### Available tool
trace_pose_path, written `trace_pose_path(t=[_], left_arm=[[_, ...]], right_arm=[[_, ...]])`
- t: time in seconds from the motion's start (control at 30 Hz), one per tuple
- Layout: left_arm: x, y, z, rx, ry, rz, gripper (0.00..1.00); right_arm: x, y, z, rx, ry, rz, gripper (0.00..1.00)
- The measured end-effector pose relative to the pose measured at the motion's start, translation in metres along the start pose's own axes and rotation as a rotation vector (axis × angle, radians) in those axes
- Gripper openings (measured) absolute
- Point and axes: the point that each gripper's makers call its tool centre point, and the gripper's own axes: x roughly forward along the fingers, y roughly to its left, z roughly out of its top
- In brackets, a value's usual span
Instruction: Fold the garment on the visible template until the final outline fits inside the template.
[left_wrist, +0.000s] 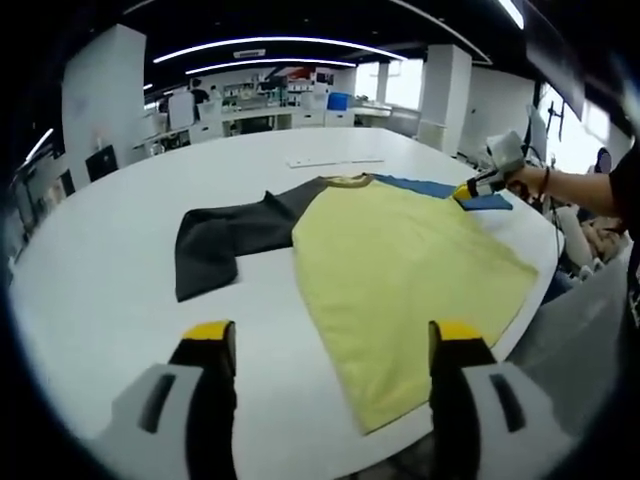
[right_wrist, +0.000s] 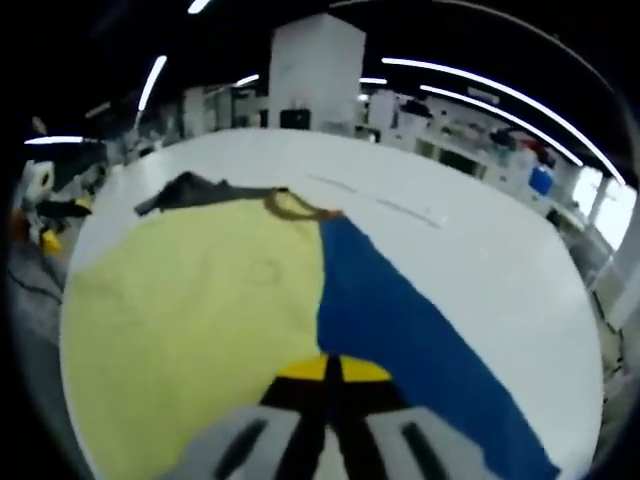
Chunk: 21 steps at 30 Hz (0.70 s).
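The garment (left_wrist: 400, 260) lies spread on the white table (left_wrist: 110, 270), yellow body up, dark sleeve (left_wrist: 225, 240) flung out to one side, blue sleeve (right_wrist: 400, 330) to the other. The left gripper (left_wrist: 335, 335) hangs back off the hem, jaws spread wide, nothing between them. The right gripper (right_wrist: 330, 370) sits at the yellow-blue seam, its yellow tips pressed together, though whether they pinch cloth I cannot tell.

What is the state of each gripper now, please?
Left gripper: open, holding nothing, above the table.
Right gripper: jaws together at the shirt; a grip on it cannot be told.
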Motion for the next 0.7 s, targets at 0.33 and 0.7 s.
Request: trace_pose_path(t=[0.33,0.7], left_arm=[[0.002,-0.002,-0.001,0.012,0.0,-0.01,0.92],[0.002,-0.007,0.0,0.012,0.001,-0.023,0.99]], right_arm=[[-0.026,-0.028,-0.02,0.244,0.043,-0.115,0.49],[-0.06,-0.082,-0.054,0.393,0.062,-0.284,0.65]])
